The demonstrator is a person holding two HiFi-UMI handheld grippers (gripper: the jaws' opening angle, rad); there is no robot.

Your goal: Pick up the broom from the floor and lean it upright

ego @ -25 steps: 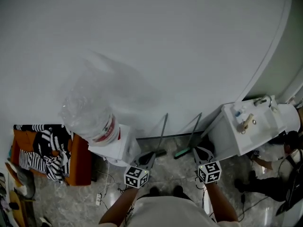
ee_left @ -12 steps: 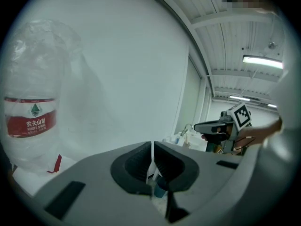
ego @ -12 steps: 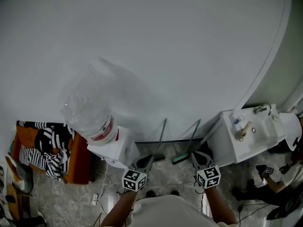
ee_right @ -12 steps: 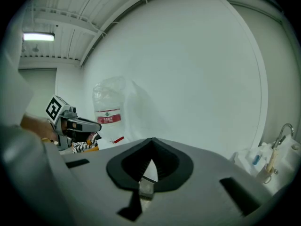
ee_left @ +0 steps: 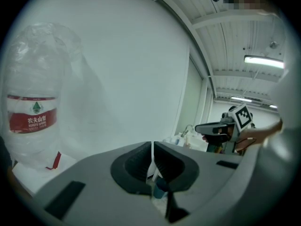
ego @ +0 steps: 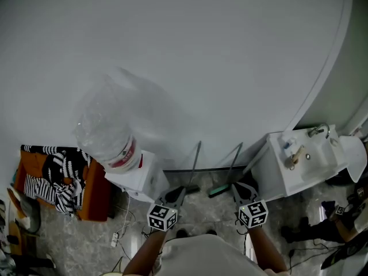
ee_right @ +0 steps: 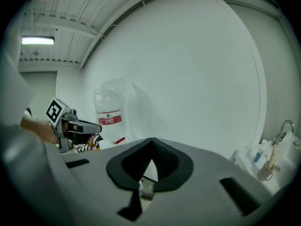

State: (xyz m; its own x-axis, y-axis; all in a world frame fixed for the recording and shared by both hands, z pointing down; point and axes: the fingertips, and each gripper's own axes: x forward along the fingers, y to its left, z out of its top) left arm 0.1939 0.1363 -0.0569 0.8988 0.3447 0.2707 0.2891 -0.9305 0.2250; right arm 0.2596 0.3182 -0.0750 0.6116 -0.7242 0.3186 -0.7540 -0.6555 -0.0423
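Observation:
The broom leans on the white wall in the head view, its green head [ego: 217, 190] on the floor and its thin handle [ego: 234, 156] slanting up. To its left a second long-handled tool [ego: 196, 157] with a dark head leans the same way. My left gripper [ego: 180, 192] hangs just short of the dark head, and my right gripper [ego: 237, 187] just right of the green head. In the left gripper view the left gripper [ee_left: 153, 144] has its jaws together and holds nothing. The right gripper [ee_right: 151, 139] is likewise shut and empty.
A large water bottle [ego: 109, 128] sits on a white dispenser [ego: 141, 180] at left, beside an orange chair with striped cloth [ego: 54, 183]. A white sink unit [ego: 299, 160] stands at right. Cables [ego: 123, 234] lie on the marble floor.
Both grippers have shifted only slightly and stay shut and empty. The broom and the other tool lean as before. A person at the right edge has moved.

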